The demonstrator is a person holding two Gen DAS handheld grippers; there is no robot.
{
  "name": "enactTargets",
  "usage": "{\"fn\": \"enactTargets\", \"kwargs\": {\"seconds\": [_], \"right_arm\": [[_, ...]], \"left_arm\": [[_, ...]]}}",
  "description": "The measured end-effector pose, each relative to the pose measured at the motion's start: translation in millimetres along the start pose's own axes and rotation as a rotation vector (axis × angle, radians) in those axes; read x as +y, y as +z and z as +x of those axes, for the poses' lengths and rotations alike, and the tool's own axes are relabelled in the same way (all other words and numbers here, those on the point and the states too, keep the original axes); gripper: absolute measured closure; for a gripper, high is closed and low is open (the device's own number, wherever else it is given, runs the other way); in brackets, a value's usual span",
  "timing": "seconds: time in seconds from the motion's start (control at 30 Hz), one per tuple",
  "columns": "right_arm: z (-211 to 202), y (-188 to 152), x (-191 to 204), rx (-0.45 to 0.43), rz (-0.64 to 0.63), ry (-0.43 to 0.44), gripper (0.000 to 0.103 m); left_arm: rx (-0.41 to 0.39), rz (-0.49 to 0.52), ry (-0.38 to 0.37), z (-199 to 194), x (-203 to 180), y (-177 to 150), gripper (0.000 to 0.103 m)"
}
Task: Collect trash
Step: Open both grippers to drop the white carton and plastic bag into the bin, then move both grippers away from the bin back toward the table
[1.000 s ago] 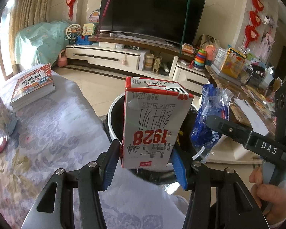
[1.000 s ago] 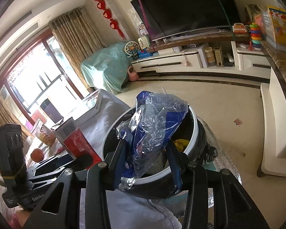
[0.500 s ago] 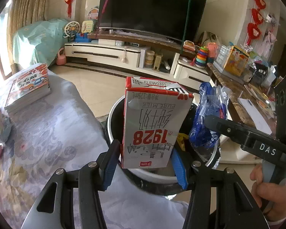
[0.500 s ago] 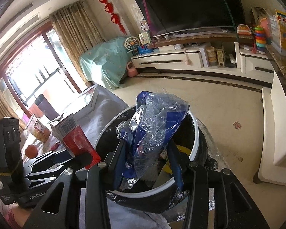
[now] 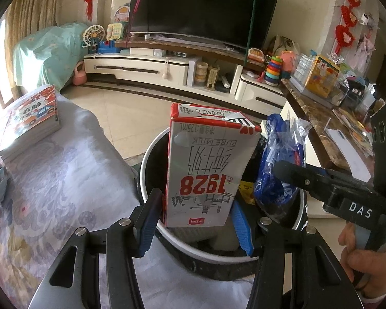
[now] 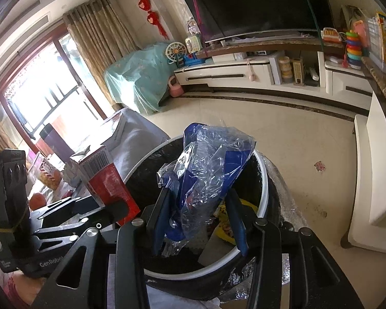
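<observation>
My left gripper [image 5: 195, 221] is shut on a red and white milk carton [image 5: 205, 164], held upside down over the white-rimmed trash bin [image 5: 151, 221]. Beside it, my right gripper [image 6: 199, 219] is shut on a crumpled blue and clear plastic bag [image 6: 205, 170], also above the bin [image 6: 263, 188], which has a black liner and some yellow rubbish inside. In the left wrist view the bag [image 5: 280, 159] hangs to the carton's right in the right gripper [image 5: 296, 177]. The right wrist view shows the carton [image 6: 105, 177] at the left in the left gripper [image 6: 100, 211].
A table with a pale patterned cloth [image 5: 54, 195] lies left of the bin, with a stack of books [image 5: 31, 118] on it. A marble counter [image 5: 321, 128] crowded with items runs along the right. A TV unit [image 5: 167, 67] and tiled floor [image 6: 296, 139] lie beyond.
Both grippers have moved forward with their loads, so the bin sits more fully beneath the carton and the bag. Neither grip has altered.
</observation>
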State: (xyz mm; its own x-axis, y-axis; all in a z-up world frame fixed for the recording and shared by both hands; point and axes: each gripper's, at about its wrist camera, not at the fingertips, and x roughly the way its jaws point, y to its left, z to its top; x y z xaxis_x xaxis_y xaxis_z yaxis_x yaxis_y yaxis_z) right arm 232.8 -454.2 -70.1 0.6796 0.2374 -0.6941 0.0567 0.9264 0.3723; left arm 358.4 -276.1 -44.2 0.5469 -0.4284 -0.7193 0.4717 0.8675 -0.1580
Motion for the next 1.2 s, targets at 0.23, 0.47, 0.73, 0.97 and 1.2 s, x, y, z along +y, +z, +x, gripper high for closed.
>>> {"fn": "enactTargets", "kwargs": {"seconds": [0.23, 0.47, 0.73, 0.97, 1.2], "right_arm": [[2, 1, 0, 0.009, -0.006, -0.006, 0.057], [-2, 1, -2, 0.004, 0.009, -0.011, 0.042], [-11, -2, 1, -0.015, 0.008, -0.012, 0.037], [-19, -14, 22, -0.032, -0.005, 0.012, 0.030], [-16, -30, 59, -0.017, -0.058, 0.060, 0.029]], "left_arm": [[0.010, -0.008, -0.002, 6, 1, 5, 0.051], [0.022, -0.046, -0.002, 7, 6, 10, 0.049], [-0.009, -0.073, 0.004, -10, 12, -2, 0.047], [-0.025, -0.129, 0.024, -40, 32, -41, 0.045], [-0.035, -0.233, 0.048, -71, 64, -78, 0.044]]}}
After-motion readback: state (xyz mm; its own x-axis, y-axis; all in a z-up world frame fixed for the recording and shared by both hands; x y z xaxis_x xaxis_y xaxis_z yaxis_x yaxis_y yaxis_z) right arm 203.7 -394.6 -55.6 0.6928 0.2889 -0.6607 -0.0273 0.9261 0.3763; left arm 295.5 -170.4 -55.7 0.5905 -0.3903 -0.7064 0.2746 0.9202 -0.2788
